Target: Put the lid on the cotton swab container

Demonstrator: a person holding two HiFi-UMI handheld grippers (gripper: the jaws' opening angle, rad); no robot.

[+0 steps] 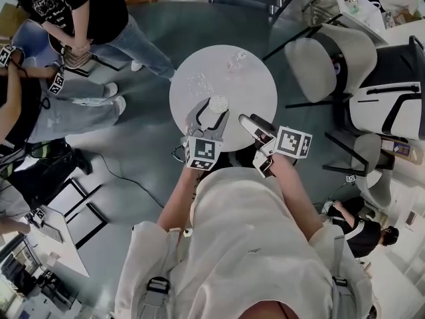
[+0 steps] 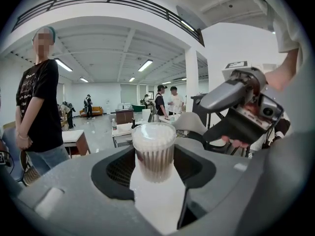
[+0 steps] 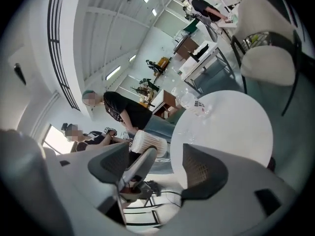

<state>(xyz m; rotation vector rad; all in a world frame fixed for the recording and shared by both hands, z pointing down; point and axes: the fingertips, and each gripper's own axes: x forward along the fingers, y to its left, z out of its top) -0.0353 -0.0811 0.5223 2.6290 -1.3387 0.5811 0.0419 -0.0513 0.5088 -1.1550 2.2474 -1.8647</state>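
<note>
My left gripper (image 1: pixel 211 115) is shut on the cotton swab container (image 1: pixel 216 106), a clear cup packed with white swabs and open at the top, held above the near part of the round white table (image 1: pixel 252 95). In the left gripper view the container (image 2: pixel 153 151) stands upright between the dark pads. My right gripper (image 1: pixel 256 126) hovers just to its right over the table's near edge, open with nothing in it (image 3: pixel 155 157). A clear plastic piece that may be the lid (image 1: pixel 236 61) lies at the table's far side (image 3: pixel 194 103).
A second faint clear item (image 1: pixel 198 83) lies on the table's left part. Grey chairs (image 1: pixel 329 58) stand to the right. People (image 1: pixel 93 18) stand at the left, close to the table. A cable (image 1: pixel 126 178) runs over the floor.
</note>
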